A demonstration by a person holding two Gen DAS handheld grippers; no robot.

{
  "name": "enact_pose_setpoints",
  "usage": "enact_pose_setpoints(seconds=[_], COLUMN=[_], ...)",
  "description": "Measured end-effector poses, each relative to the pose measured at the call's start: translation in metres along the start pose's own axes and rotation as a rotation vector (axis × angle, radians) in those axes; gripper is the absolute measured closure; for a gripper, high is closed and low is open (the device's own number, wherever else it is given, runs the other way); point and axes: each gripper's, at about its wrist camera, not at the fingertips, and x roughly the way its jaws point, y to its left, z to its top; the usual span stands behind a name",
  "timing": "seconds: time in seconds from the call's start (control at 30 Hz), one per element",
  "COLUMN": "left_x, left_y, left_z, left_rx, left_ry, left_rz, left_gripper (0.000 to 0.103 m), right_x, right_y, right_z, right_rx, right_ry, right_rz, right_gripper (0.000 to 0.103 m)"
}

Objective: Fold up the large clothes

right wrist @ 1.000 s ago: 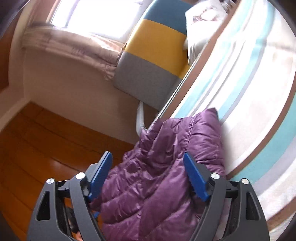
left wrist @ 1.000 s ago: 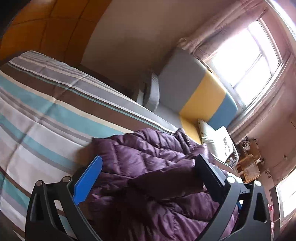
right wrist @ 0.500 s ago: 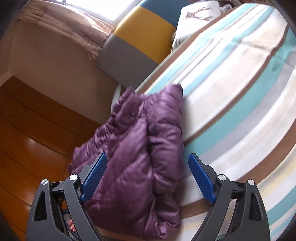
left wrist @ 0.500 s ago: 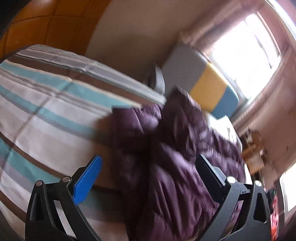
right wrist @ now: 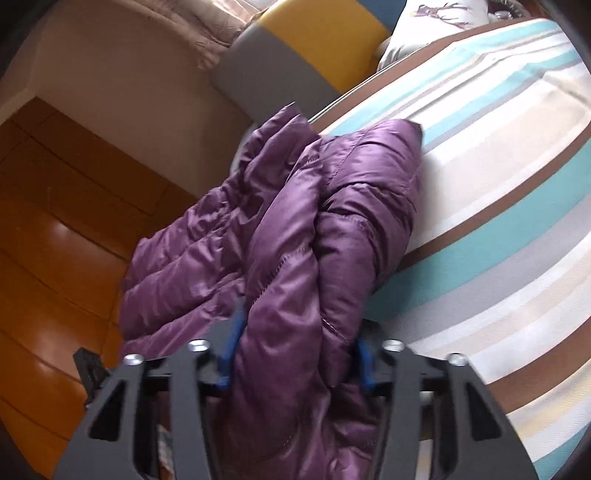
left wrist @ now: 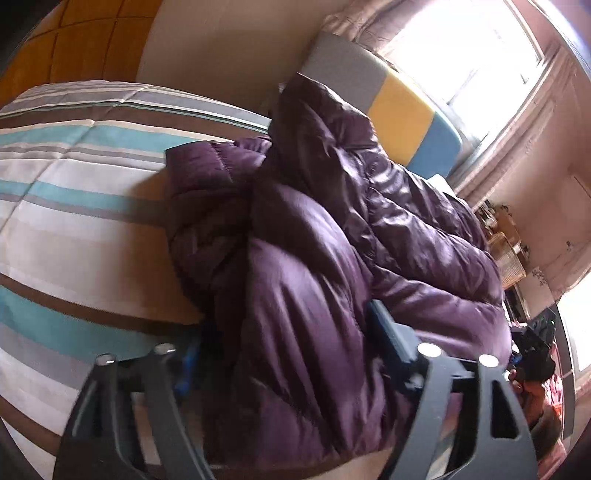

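A purple puffer jacket (left wrist: 314, 229) lies bunched at the edge of a bed with a striped cover (left wrist: 74, 206). My left gripper (left wrist: 284, 347) is shut on a thick fold of the jacket, its blue fingers half buried in the fabric. In the right wrist view the same jacket (right wrist: 295, 229) hangs partly over the bed's edge towards the floor. My right gripper (right wrist: 299, 354) is shut on another fold of it, near the bed's edge.
A grey, yellow and blue headboard (left wrist: 402, 110) stands at the bed's end under a bright window (left wrist: 461, 48). A white pillow (right wrist: 432, 26) lies by it. Wooden floor (right wrist: 55, 258) lies beside the bed. Wicker furniture (left wrist: 506, 243) stands at the far right.
Both grippers have moved in onto the jacket and closed from wide open. The jacket has been bunched up and raised into a taller heap.
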Motion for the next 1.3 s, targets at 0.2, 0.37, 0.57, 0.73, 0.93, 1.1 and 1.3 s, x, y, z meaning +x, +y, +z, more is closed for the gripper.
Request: enact_pose_setpoints(seconds=[0.2,0.37,0.57,0.73,0.93,1.1,1.3], left_x=[-0.011,-0.025,-0.05,-0.06,-0.085,-0.107,-0.073], left_y=[-0.009,-0.014,-0.01,-0.009,-0.005,-0.011,-0.047], left_z=[-0.012,-0.028,-0.051,-0.059,-0.051,-0.022,0.03], left_rx=[0.032,0.054,0.059,0.094,0.075,0.101,0.189], left_ry=[0.029,0.047,0.063,0.06,-0.004,-0.121,-0.098], left_rz=[-0.051,-0.08,-0.112,-0.085,-0.024,0.063,0.106], left_gripper=[0.068,0.07,0.069,0.06,0.026,0.016,0.011], right_x=[-0.011,-0.028,-0.045,-0.053,-0.063,-0.082,-0.042], right_y=[-0.003,-0.007,-0.008,-0.013,-0.012,0.006,0.044], right_z=[-0.003,-0.007,-0.026,-0.036,-0.014,0.008,0.037], right_rx=[0.001,0.011,-0.015,0.0,0.027,-0.088,-0.209], right_ry=[-0.004,0.001,0.039,0.044,-0.025,-0.136,-0.113], right_rz=[0.066,0.102,0.11,0.104,0.004,-0.08,-0.14], right_gripper=[0.078,0.079,0.079,0.079,0.046,0.046,0.032])
